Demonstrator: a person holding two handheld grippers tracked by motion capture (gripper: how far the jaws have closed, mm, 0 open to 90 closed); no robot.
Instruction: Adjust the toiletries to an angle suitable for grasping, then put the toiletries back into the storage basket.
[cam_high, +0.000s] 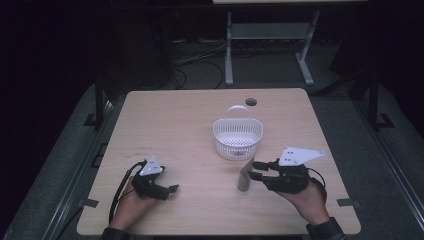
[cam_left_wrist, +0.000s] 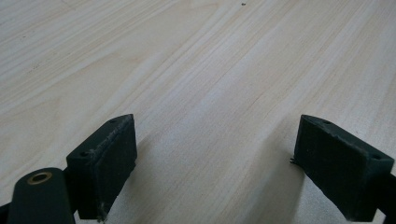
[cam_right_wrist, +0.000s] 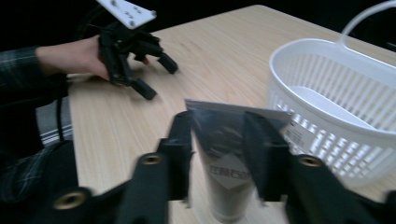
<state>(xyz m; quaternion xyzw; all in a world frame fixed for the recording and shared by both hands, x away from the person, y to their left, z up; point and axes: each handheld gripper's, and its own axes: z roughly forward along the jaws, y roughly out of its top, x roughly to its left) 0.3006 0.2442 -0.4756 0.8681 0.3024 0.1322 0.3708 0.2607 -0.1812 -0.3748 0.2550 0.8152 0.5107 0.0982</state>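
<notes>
A grey squeeze tube (cam_high: 244, 176) stands upright on its cap on the wooden table (cam_high: 175, 125), just in front of a white plastic basket (cam_high: 238, 142). My right gripper (cam_high: 253, 170) lies level at the tube's right side. In the right gripper view the tube (cam_right_wrist: 224, 177) rises between my right gripper's (cam_right_wrist: 217, 135) two jaws, which stand apart on either side of it; no pressing shows. The basket (cam_right_wrist: 336, 98) is empty. My left gripper (cam_high: 167, 182) rests at the front left, open over bare wood (cam_left_wrist: 210, 70), and its black fingers (cam_right_wrist: 159, 78) are spread with nothing between them.
The basket has an upright handle (cam_high: 236, 108) at its far side. A small round cable hole (cam_high: 251, 102) sits near the table's back edge. Beyond the table, a white table frame (cam_high: 270, 45) and cables lie on a dark floor.
</notes>
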